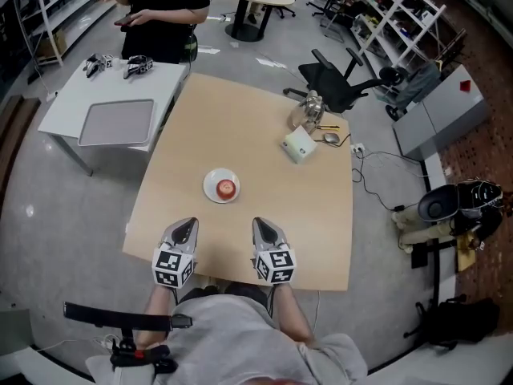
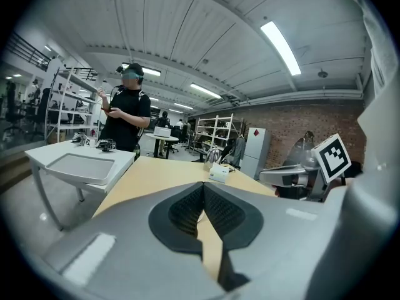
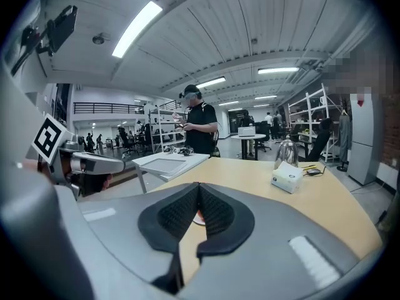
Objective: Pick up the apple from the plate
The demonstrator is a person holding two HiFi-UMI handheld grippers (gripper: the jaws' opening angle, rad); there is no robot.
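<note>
Nothing done yet: the apple (image 1: pixel 228 188) sits on its plate (image 1: pixel 208 183); my left gripper (image 1: pixel 188 224) and right gripper (image 1: pixel 260 224) hover short, fingers pressed together, empty.

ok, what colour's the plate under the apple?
White. The plate shows best in the head view.

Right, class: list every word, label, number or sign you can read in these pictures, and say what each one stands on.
No word or number can be read anywhere.
white box: a small dark print on its side, too small to read.
grey cabinet: a red diamond sign, with no lettering visible.
left gripper and right gripper: each bears black-and-white square patterns, not lettering.
</note>
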